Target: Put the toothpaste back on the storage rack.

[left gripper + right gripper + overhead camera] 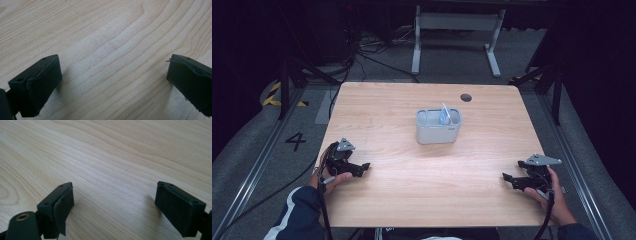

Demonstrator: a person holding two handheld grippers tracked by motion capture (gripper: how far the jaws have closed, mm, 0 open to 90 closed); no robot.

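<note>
resting grippers at the near edge, bin set at mid-table

spanning most of the high view, a pale wooden table [412, 190] is seen, its grain running across both gripper views. a small dark round hole [466, 97] is set into the top near the far edge. at the middle of the table, a grey plastic bin [438, 132] is stood upright, well apart from both grippers. inside it, toward its right side, a small blue-and-white item [444, 115] is propped so that its tip rises above the rim; what it is cannot be told.

near the left front edge, the left gripper [361, 168] is held low over the wood by a hand [332, 177], with a dark sleeve with a white stripe [294, 212] behind it. its jaws are spread wide, with bare wood between the pads [43, 85].

near the right front edge, the right gripper [508, 180] is held by the other hand [552, 195], pointed toward the table's middle. its jaws are likewise released and nothing is gripped; bare wood is seen between its pads [172, 207].
</note>
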